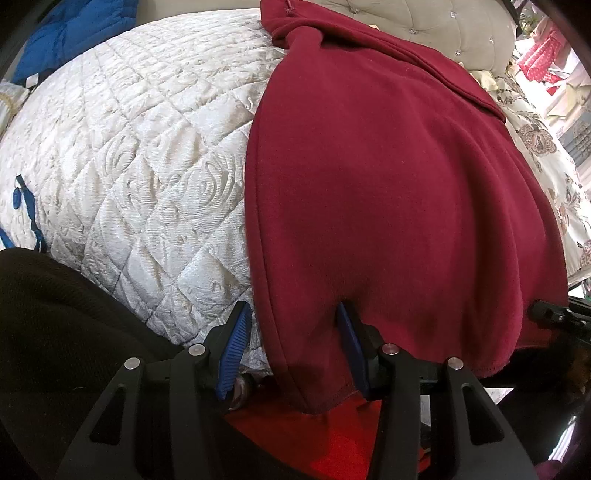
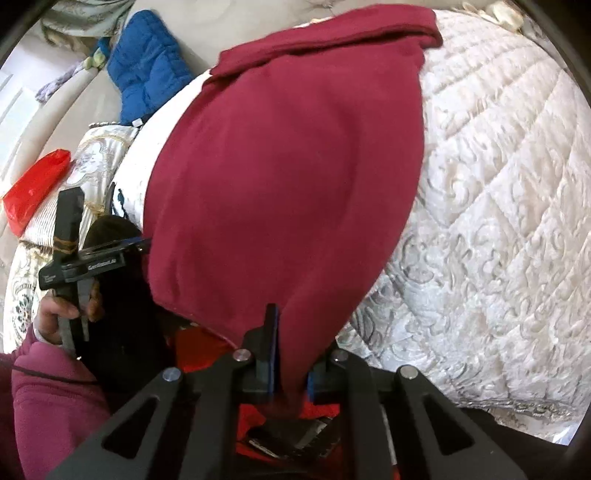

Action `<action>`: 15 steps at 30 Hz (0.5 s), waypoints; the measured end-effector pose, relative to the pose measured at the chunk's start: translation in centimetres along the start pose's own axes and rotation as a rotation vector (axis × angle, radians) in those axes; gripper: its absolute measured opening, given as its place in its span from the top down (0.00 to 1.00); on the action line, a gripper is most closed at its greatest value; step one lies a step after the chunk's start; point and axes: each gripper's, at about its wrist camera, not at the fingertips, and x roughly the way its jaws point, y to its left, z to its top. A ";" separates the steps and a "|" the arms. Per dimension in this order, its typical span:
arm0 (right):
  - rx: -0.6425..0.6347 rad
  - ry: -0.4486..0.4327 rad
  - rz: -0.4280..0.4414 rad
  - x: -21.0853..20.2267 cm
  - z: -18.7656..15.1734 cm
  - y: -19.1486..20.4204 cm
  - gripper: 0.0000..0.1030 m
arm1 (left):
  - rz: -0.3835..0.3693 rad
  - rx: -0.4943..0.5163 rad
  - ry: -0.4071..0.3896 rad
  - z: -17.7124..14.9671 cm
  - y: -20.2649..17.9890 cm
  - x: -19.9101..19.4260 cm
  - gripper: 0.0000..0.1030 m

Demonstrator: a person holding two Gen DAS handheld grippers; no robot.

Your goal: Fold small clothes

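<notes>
Garment (image 1: 388,192) lengthwise, away from claws

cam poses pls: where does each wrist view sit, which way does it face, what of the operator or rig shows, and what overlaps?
Left wrist: behind the left gripper, facing across the quilted mattress toward the tufted headboard; its open fingers straddle the maroon garment; the right gripper's tip shows at the right edge.
Right wrist: behind the right gripper, shut on the garment's corner; shows the person's left hand.
Shared: garment, mattress, blue quilted item.
</notes>
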 end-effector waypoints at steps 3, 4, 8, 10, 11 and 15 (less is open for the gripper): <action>-0.013 -0.005 0.004 -0.4 0.3 0.2 0.89 | 0.001 0.000 0.000 0.0 0.0 0.0 0.75; -0.016 -0.008 0.005 -0.6 0.3 0.3 0.89 | 0.001 0.001 0.000 0.1 0.0 0.0 0.75; -0.027 -0.017 0.017 -1.0 0.4 0.8 0.89 | 0.001 0.001 0.000 0.0 0.0 0.0 0.75; -0.031 -0.018 0.019 -1.1 0.6 0.9 0.89 | 0.000 0.001 -0.001 0.0 0.1 0.0 0.75; -0.034 -0.018 0.023 -1.1 0.6 0.7 0.89 | -0.001 0.001 -0.001 0.0 0.0 0.0 0.75; -0.041 -0.033 0.040 -1.4 1.0 0.9 0.89 | 0.002 0.014 -0.008 0.0 0.0 0.0 0.77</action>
